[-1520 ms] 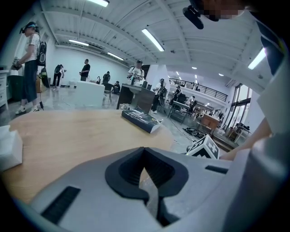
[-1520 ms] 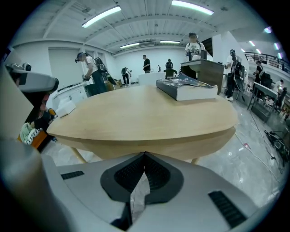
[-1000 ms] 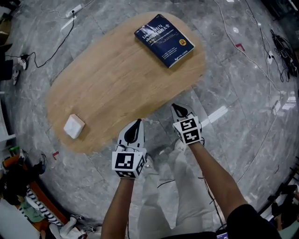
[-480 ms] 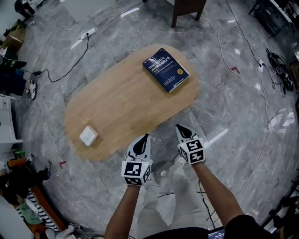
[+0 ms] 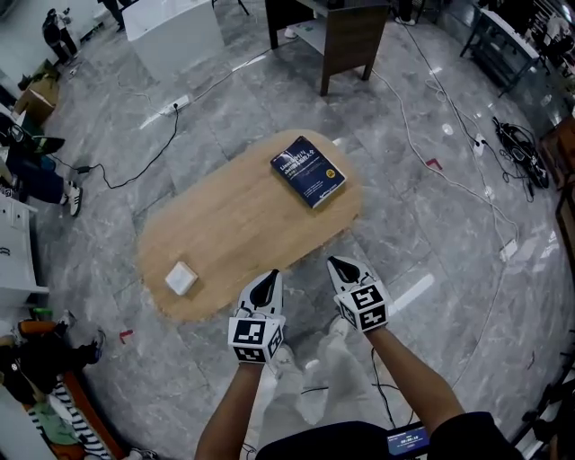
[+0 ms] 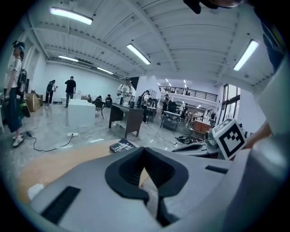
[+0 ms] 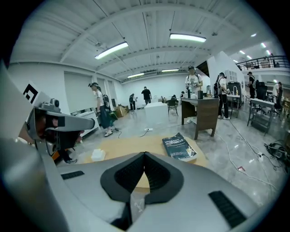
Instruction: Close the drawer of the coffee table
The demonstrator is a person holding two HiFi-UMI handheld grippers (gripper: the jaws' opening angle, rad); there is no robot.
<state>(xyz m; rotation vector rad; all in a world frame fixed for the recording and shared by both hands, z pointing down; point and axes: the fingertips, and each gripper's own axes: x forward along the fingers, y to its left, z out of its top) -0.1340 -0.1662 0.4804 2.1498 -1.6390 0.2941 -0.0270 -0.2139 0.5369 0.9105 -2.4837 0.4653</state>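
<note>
The oval wooden coffee table [image 5: 243, 216] stands on the grey marble floor; no drawer shows in any view. A blue book [image 5: 308, 171] lies at its far right end and a small white box [image 5: 181, 278] at its near left end. My left gripper [image 5: 266, 283] hangs shut just off the table's near edge, holding nothing. My right gripper [image 5: 341, 267] is beside it, also shut and empty, over the floor by the edge. From the right gripper view, the jaws [image 7: 145, 155] point across the table [image 7: 127, 145] toward the book [image 7: 179, 147].
A dark wooden desk [image 5: 346, 31] and a white cabinet [image 5: 175, 27] stand beyond the table. Cables and a power strip [image 5: 180, 103] run over the floor. Bags and clutter [image 5: 36, 359] lie at the left. Several people [image 7: 99, 113] stand in the hall.
The head view has risen and drawn back, so the table looks smaller and farther away. Both grippers stay shut near the table's near edge.
</note>
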